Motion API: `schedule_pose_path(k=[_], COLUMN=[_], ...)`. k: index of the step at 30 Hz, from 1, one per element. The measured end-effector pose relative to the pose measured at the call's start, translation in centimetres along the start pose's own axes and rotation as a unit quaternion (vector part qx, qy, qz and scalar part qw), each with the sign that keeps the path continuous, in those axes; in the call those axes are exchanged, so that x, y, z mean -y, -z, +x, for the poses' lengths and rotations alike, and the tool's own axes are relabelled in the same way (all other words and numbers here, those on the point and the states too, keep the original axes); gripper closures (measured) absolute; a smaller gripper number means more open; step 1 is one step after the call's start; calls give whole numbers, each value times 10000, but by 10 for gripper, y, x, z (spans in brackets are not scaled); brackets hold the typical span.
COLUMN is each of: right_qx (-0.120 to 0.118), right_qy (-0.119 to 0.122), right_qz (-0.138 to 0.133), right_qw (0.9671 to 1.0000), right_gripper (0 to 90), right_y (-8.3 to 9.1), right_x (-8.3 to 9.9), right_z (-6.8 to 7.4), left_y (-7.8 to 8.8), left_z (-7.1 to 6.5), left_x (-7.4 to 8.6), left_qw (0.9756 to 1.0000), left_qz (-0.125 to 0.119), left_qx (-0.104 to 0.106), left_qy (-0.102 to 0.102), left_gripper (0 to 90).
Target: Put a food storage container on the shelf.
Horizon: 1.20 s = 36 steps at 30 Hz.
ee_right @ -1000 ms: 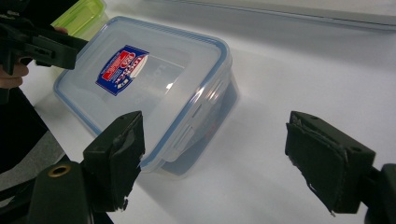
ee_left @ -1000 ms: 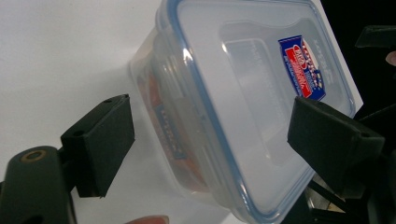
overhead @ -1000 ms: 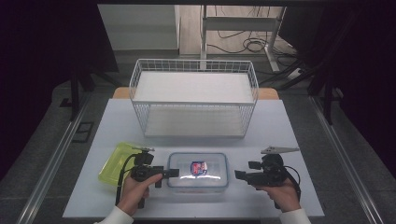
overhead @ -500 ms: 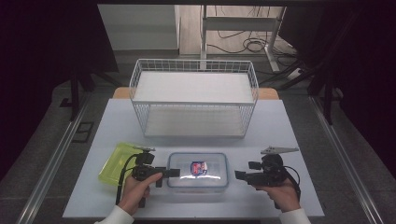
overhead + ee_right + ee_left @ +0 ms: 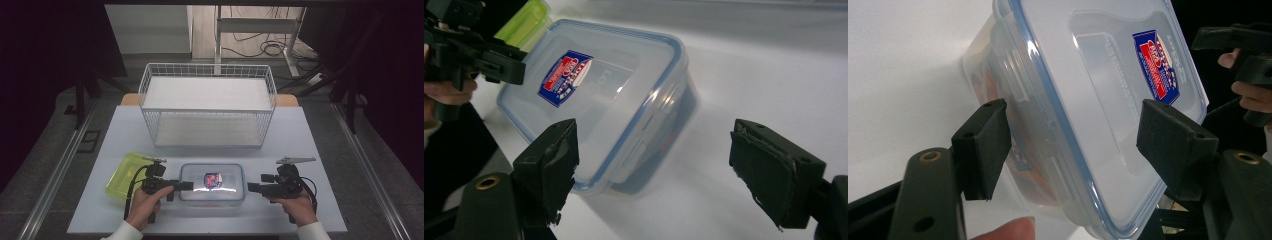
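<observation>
A clear plastic container with a blue-rimmed lid and a red and blue sticker lies near the table's front edge. My left gripper is at its left end. In the left gripper view the jaws straddle that end of the container, one below at the wall and one above the lid. They have just been closing and do not visibly press on it. My right gripper stands open just off the right end, and its view shows the container a little ahead of the jaws.
A yellow-green lid or tray lies left of the container, behind my left hand. A white wire basket spans the back middle of the pale table. The table's front edge is close under both hands.
</observation>
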State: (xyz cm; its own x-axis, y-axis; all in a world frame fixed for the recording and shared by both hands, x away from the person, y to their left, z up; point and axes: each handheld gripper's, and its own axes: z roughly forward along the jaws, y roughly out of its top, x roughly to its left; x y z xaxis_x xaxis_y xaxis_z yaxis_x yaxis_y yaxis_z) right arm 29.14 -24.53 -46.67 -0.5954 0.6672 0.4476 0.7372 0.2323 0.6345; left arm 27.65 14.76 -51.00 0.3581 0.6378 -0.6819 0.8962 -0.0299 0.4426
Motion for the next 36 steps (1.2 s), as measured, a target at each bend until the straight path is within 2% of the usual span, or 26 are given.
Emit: schedule_pose_path(k=[2,3,9,14,17,24,25,30,32,35,36], right_qx=[-60,-203,-493,-738,-847,-915,-863,-843,-939,-1021,-1012], right_qy=[-53,-144,-370,-583,-609,-704,-743,-893,-1049,-1095,-1061], right_qz=[16,65,244,308,337,409,410,414,367,313,282], right_qw=[10000,9997,9978,9951,9940,9925,9927,9916,9894,9882,9888], right_gripper=[201,201,215,215,215,258,305,350,401,449,455], right_y=[-3,-10,-32,-44,-49,-52,-51,-49,-46,-41,-40], right_x=[0,-1,-4,-4,-5,-4,-4,-4,-3,-2,-1], right_z=[-1,-2,-7,-12,-12,-12,-13,-14,-16,-17,-16], left_y=[0,0,0,0,0,0,0,0,2,6,6], left_z=[0,0,0,0,0,-1,-1,-2,-3,-3,-3], left_x=[0,0,0,0,0,0,0,1,1,2,2], left_qw=[10000,10000,10000,10000,10000,10000,10000,10000,9999,9998,9998], left_qz=[3,9,11,2,-4,-12,-16,-46,-104,-178,-178], left_qx=[2,6,8,5,2,-10,-15,-20,10,49,49], left_qy=[4,8,3,-2,4,14,15,31,32,1,1], left_gripper=[310,311,313,312,313,312,312,323,342,375,388])
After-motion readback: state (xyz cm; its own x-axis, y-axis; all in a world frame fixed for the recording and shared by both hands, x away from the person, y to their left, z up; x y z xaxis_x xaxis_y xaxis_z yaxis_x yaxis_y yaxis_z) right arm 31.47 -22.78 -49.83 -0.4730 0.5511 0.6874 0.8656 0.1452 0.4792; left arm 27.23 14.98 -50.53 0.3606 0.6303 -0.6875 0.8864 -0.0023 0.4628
